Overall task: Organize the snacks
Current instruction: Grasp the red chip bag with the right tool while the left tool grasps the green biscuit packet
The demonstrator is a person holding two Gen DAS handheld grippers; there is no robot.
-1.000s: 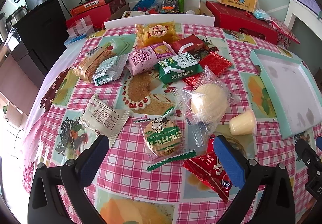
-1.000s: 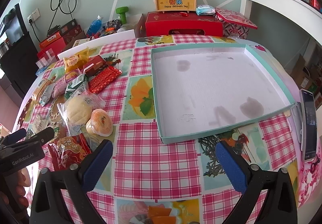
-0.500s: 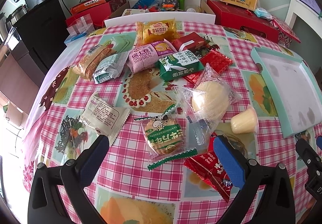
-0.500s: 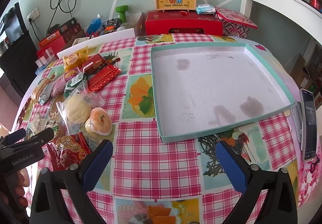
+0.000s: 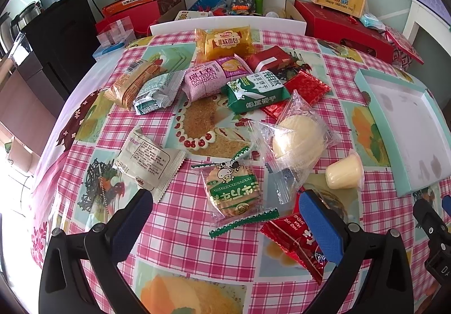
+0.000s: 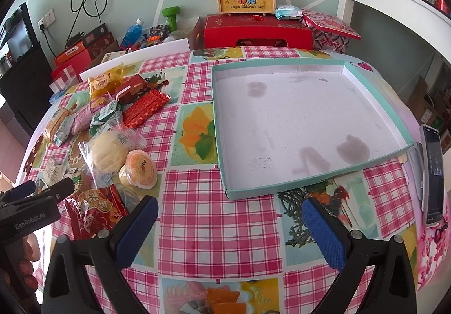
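Left gripper (image 5: 225,213) hangs low over the near table edge, jaws spread wide, empty, pointing at the snack pile; the green cracker pack (image 5: 232,191) lies between its 2 blue pads (image 5: 318,225), not touched. Right gripper (image 6: 231,225) hovers over bare checked tablecloth (image 6: 208,218) just short of the tray (image 6: 298,127), jaws also spread wide, nothing in them. Snacks sit loose on the table left of the tray, none inside it: clear-wrapped bun (image 5: 297,139), jelly cup (image 5: 344,174), red packet (image 5: 296,240), white sachet (image 5: 148,163), pink roll (image 5: 208,81), green biscuit pack (image 5: 258,91), yellow bread bag (image 5: 225,41). Left view shows the whole pile and only the tray's near-left corner. Right view shows the full empty tray, a phone (image 6: 432,173) by the table's right edge, and the left gripper body from the side at lower left with fingers (image 6: 26,266) of a hand around its handle; much of the pile is bunched and partly hidden there.
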